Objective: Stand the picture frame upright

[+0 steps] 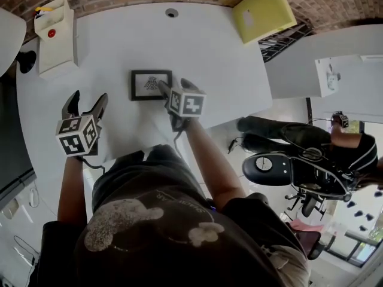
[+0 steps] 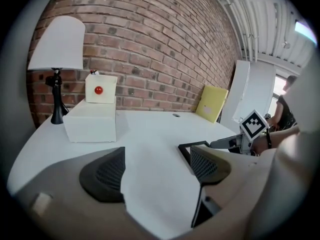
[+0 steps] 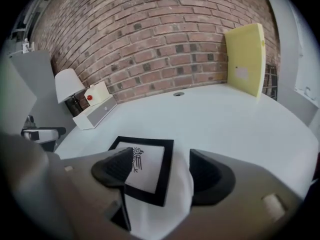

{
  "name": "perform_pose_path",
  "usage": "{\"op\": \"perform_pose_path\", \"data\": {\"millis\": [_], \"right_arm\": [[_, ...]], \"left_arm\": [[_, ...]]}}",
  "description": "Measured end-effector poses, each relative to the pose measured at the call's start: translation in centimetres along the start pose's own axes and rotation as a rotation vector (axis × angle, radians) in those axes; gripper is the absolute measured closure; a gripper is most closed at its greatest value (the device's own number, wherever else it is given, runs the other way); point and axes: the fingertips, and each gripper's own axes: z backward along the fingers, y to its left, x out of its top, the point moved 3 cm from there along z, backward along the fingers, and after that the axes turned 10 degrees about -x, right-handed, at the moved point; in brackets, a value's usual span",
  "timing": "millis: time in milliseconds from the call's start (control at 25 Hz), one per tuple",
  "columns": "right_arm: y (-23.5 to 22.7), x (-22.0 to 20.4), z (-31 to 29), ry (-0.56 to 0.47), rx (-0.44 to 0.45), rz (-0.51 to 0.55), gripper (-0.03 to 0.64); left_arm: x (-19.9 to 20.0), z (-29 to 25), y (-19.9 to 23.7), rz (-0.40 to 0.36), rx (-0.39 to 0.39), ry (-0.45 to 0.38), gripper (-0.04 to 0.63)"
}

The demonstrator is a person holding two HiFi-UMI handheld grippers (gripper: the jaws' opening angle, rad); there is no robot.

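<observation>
The picture frame (image 1: 151, 84), black-edged with a small bird drawing on white, lies flat on the white table (image 1: 209, 58). My right gripper (image 1: 175, 88) is at its right side, open. In the right gripper view the left pad (image 3: 116, 168) hovers over the frame (image 3: 150, 176) and the right pad (image 3: 206, 173) over bare table, so the frame's right edge lies between them without being pressed. My left gripper (image 1: 86, 104) stands open over bare table, left of the frame, with nothing between its jaws (image 2: 157, 171). A corner of the frame (image 2: 187, 148) shows past its right pad.
A white box with a red button (image 1: 55, 37) sits at the table's far left, with a white-shaded lamp (image 2: 56, 49) beside it. A yellow board (image 1: 263, 11) leans against the brick wall at the far right. An office chair (image 1: 287, 166) stands off the table's right edge.
</observation>
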Motion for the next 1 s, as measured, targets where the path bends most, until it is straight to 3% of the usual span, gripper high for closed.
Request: {"op": "perform_pose_path", "data": {"millis": [320,440,520,600,760,1000], "right_arm": [[0.3,0.2,-2.2,0.044,-0.027,0.023,0.282],[-0.1,0.3,-2.9,0.062,-0.04,0.028,0.365],[-0.1,0.3,-3.3,0.075,-0.037,0.038,0.367],[-0.1,0.3,-3.6,0.091,-0.037,0.045,0.428],[-0.1,0.3,-3.8,0.127,-0.019,0.045,0.442],[-0.6,0.4,-4.2,0.177,-0.013,0.046,0.526]], "left_arm": [[-0.1,-2.0,-0.2,-0.008,-0.06,0.041,0.198],[0.0,-2.6,-0.9,-0.012,-0.073,0.06,0.198],[0.1,-2.9,-1.3,-0.015,-0.076,0.069,0.198],[0.3,-3.1,-1.6,-0.017,-0.069,0.074,0.198],[0.5,-3.4,-2.0,-0.004,-0.049,0.075,0.198],[0.5,-4.0,-1.9,0.018,-0.032,0.075,0.198]]}}
